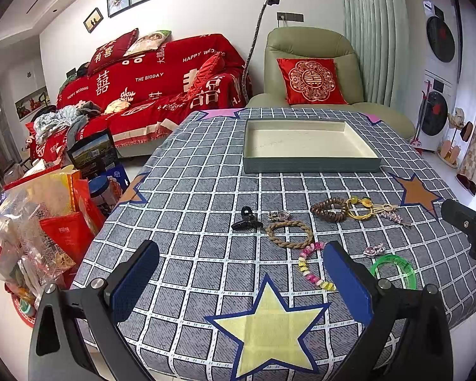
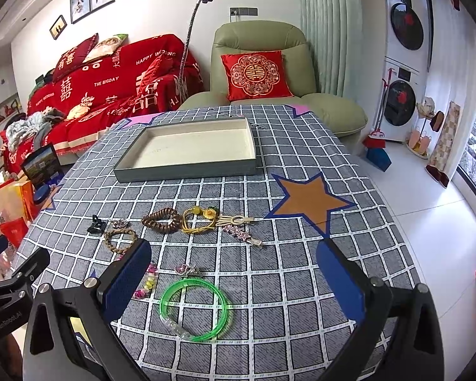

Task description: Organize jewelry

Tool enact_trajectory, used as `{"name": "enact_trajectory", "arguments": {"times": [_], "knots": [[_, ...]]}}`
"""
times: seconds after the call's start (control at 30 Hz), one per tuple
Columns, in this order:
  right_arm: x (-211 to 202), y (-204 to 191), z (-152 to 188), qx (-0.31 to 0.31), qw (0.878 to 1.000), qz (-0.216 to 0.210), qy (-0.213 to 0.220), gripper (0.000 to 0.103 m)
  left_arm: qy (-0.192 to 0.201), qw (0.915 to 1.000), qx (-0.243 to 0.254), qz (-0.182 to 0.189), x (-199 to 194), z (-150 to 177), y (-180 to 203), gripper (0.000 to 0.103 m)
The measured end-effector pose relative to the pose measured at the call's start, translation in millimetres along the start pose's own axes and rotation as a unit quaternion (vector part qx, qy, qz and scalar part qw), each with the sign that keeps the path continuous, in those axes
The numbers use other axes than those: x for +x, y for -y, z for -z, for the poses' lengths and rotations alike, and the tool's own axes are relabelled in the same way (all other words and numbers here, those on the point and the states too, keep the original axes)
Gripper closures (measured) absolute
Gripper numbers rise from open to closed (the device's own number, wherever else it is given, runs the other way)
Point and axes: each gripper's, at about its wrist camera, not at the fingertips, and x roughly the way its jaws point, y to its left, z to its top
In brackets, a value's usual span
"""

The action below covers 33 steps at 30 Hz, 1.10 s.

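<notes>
An empty cream-lined tray (image 1: 311, 160) (image 2: 187, 171) sits at the far side of the checked tablecloth. Jewelry lies nearer me: a black claw clip (image 1: 245, 219), a braided tan bracelet (image 1: 288, 234) (image 2: 120, 239), a brown bead bracelet (image 1: 330, 210) (image 2: 161, 219), a yellow cord bracelet (image 1: 360, 208) (image 2: 200, 220), a pastel bead bracelet (image 1: 311, 266), a green bangle (image 1: 393, 271) (image 2: 195, 308), and sparkly clips (image 2: 242, 235). My left gripper (image 1: 241, 282) is open and empty above the yellow star. My right gripper (image 2: 234, 282) is open and empty over the green bangle.
Bags and boxes (image 1: 41, 222) stand on the floor left of the table. A red-covered sofa (image 1: 149, 89) and a green armchair (image 1: 314, 70) are behind it. Stacked washing machines (image 2: 403, 73) stand at the right. The right gripper's body (image 1: 469, 228) shows at the left view's right edge.
</notes>
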Motion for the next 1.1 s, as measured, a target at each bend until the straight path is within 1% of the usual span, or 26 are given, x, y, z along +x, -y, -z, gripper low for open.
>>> {"name": "enact_trajectory", "arguments": {"times": [1.1], "knots": [[-1.5, -1.0, 2.4, 0.001, 1.0, -0.002, -0.002, 0.0, -0.001, 1.0, -0.003, -0.001, -2.0, 2.5, -4.8, 0.0]]}}
